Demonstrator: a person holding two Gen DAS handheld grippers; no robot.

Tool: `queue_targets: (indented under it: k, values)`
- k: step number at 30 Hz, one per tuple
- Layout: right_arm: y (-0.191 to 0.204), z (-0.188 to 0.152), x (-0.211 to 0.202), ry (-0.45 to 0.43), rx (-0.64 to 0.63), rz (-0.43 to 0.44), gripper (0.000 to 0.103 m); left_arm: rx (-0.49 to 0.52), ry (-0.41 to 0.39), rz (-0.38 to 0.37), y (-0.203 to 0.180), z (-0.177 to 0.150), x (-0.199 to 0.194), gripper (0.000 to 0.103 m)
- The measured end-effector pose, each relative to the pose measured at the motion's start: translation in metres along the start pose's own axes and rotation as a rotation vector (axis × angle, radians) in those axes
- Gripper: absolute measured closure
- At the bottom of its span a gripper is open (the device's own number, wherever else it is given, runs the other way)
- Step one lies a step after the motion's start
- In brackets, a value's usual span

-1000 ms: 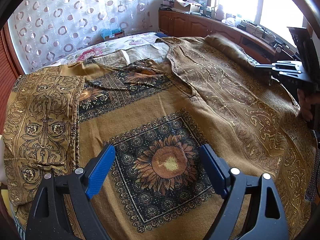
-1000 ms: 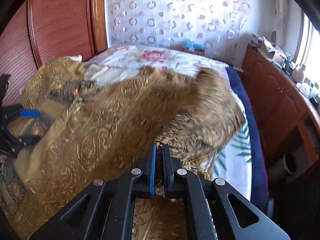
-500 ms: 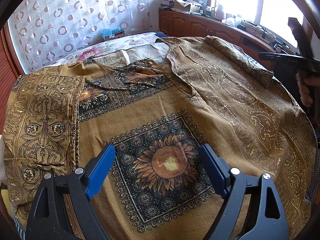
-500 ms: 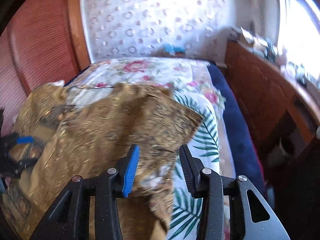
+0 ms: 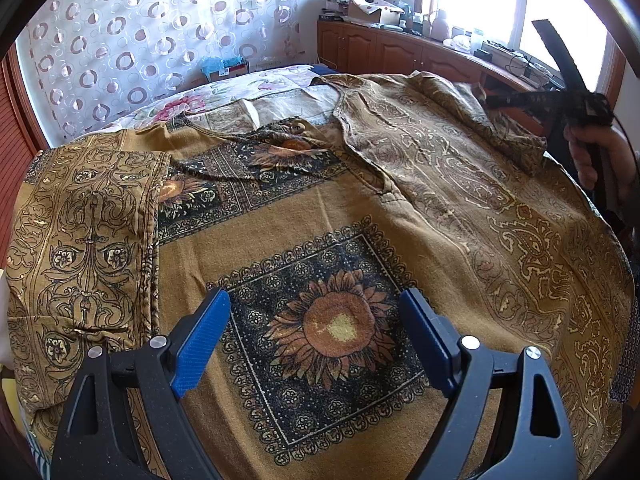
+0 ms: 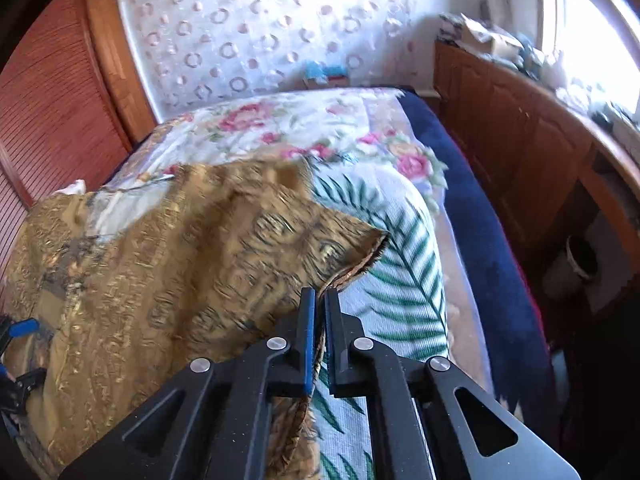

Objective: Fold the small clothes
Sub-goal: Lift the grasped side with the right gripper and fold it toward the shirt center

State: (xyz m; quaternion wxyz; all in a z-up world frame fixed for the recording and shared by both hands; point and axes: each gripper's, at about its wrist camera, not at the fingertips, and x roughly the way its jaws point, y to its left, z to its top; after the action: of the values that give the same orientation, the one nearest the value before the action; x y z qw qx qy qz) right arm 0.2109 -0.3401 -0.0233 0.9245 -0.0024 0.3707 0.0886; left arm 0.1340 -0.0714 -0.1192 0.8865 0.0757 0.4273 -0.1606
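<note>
The right gripper (image 6: 317, 304) was clamped on the edge of the brown patterned garment (image 5: 360, 216), its jaws nearly touching with cloth between them. The left gripper (image 5: 316, 336) stood wide open above the sunflower print (image 5: 332, 328), holding nothing. The garment lay spread across the bed (image 6: 400, 248), its left side folded inward.

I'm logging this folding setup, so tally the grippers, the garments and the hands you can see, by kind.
Grippers: 2, the left gripper and the right gripper
Garments: 1, the brown patterned garment
Hands: 1, a hand
Total: 4
</note>
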Motion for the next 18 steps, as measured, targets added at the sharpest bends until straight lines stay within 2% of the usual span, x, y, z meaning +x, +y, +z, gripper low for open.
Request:
queue_targets:
  k: [5,7,10,13,16,18]
  values:
    - [0.034,0.006,-0.031,-0.077,-0.068,0.067,0.099,0.000,0.000,0.000,0.000,0.000,0.000,0.016]
    - [0.051,0.008,-0.038,-0.085,-0.094,0.132,0.099,0.000,0.000,0.000,0.000,0.000,0.000,0.016]
    - [0.075,0.006,-0.050,-0.099,-0.137,0.170,0.099,-0.001,0.000,-0.002,0.000,0.000,0.000,0.016]
    - [0.087,0.004,-0.059,-0.124,-0.181,0.238,0.088,0.000,0.000,0.002,-0.002,0.000,0.000,0.016]
    - [0.083,-0.001,-0.068,-0.157,-0.192,0.224,0.075,-0.006,0.000,0.004,0.000,-0.001,0.000,0.016]
    - [0.074,-0.006,-0.067,-0.151,-0.184,0.170,0.074,-0.009,0.000,0.005,0.000,0.000,0.000,0.016]
